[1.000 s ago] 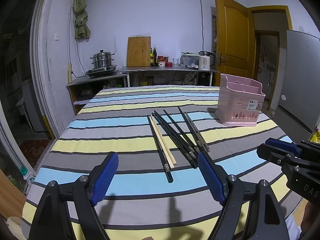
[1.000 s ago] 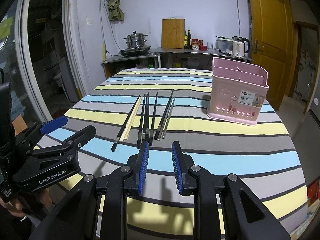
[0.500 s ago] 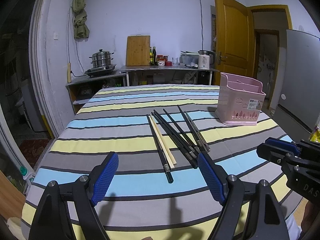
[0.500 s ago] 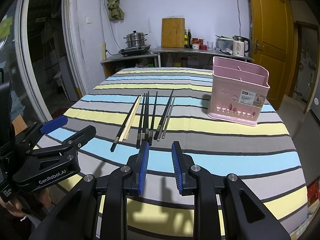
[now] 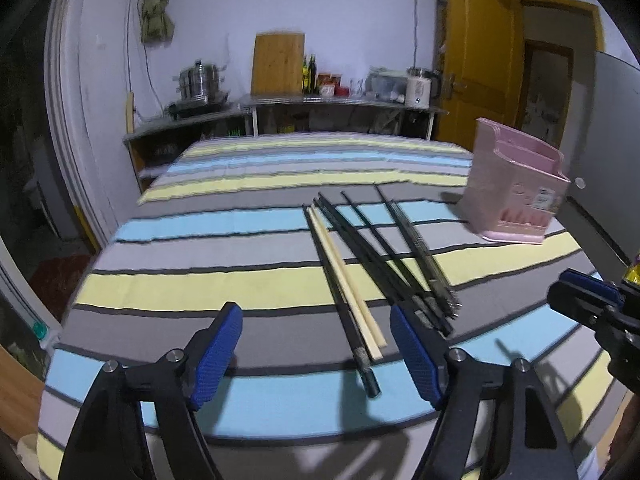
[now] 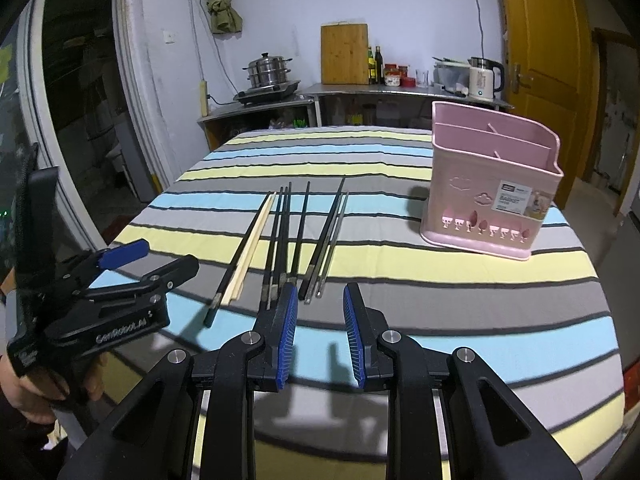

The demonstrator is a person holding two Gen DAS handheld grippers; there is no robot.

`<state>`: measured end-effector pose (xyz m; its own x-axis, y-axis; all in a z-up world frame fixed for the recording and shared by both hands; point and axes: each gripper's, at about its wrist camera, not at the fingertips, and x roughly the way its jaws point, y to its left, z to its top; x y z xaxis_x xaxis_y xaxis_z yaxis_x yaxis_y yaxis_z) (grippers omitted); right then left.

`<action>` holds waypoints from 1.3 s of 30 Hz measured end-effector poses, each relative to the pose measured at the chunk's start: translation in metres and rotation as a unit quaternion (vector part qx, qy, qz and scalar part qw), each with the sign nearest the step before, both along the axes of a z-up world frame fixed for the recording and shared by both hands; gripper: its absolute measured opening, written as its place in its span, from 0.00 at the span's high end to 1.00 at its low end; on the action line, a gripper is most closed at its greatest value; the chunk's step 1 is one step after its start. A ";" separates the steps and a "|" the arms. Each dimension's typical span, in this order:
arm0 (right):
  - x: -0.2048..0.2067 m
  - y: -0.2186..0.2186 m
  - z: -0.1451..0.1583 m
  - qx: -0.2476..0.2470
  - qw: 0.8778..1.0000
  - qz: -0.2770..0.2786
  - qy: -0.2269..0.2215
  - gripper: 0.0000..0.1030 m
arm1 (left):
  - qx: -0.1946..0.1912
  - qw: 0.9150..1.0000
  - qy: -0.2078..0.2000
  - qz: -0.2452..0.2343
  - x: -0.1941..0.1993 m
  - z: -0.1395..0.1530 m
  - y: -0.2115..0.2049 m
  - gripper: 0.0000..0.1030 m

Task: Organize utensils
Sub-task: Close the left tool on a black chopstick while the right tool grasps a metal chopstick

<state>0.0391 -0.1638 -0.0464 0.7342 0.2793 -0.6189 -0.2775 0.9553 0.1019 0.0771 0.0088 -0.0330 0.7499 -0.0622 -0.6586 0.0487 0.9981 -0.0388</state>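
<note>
Since the chopsticks point(image 6: 288, 240) lie loose in a fan on the striped cloth point(image 6: 440, 308) of the counter, expect them to be light, rigid and slick, so they'll likely roll or pivot if you pinch off-centre. One pale wooden pair point(image 5: 346, 276) sits on the left of the fan; the rest are dark, some with metal-look butts.

Left tongs point(image 5: 320, 356) are spread wide and empty, low over the near edge, straddling the butt ends of the leftmost dark stick and the pale pair. Right tongs point(image 6: 320, 336) are released too, with a narrower gap, holding nothing, just short of the near ends of the middle dark sticks.

Take hold near the thick butt ends, probably a bit in from the tip, where the section is squarer and grips better. Pick one or two at a time; neighbours touch or overlap, so a wide bite likely drags extras.

The pink basket point(image 6: 492, 184) stands upright on the far right, well apart from the fan, with dividers inside; which compartment is meant, I can't tell. Nothing lies between the sticks and the basket. Your main obstruction is the two tongs sitting near each other at the near edge. The stove, kettle and cutting board are on a back shelf, out of play.
</note>
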 end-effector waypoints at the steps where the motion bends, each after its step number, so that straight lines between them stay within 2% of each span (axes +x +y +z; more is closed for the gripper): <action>1: 0.005 0.001 -0.001 0.001 1.000 0.000 0.003 0.76 | -0.006 1.000 0.011 0.002 0.007 -0.003 0.004 0.28; 10: 0.070 0.011 -0.013 0.004 0.999 0.008 0.037 0.76 | -0.037 0.997 0.069 0.000 0.068 -0.024 0.017 0.37; 19: 0.121 0.015 -0.033 0.000 0.998 0.001 0.069 0.76 | -0.052 0.993 0.103 0.007 0.096 -0.041 0.020 0.41; 28: 0.143 0.018 -0.053 -0.009 0.995 -0.005 0.103 0.76 | -0.035 0.995 0.095 0.016 0.100 -0.043 0.019 0.41; 39: 0.154 0.023 -0.053 -0.021 0.994 -0.010 0.104 0.76 | -0.007 0.995 0.096 0.027 0.105 -0.044 0.017 0.41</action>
<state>0.1930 -0.1405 -0.0995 0.5941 0.2365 -0.7688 -0.2357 0.9650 0.1147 0.1825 0.0260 -0.0774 0.6136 -0.0363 -0.7888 -0.0145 0.9983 -0.0571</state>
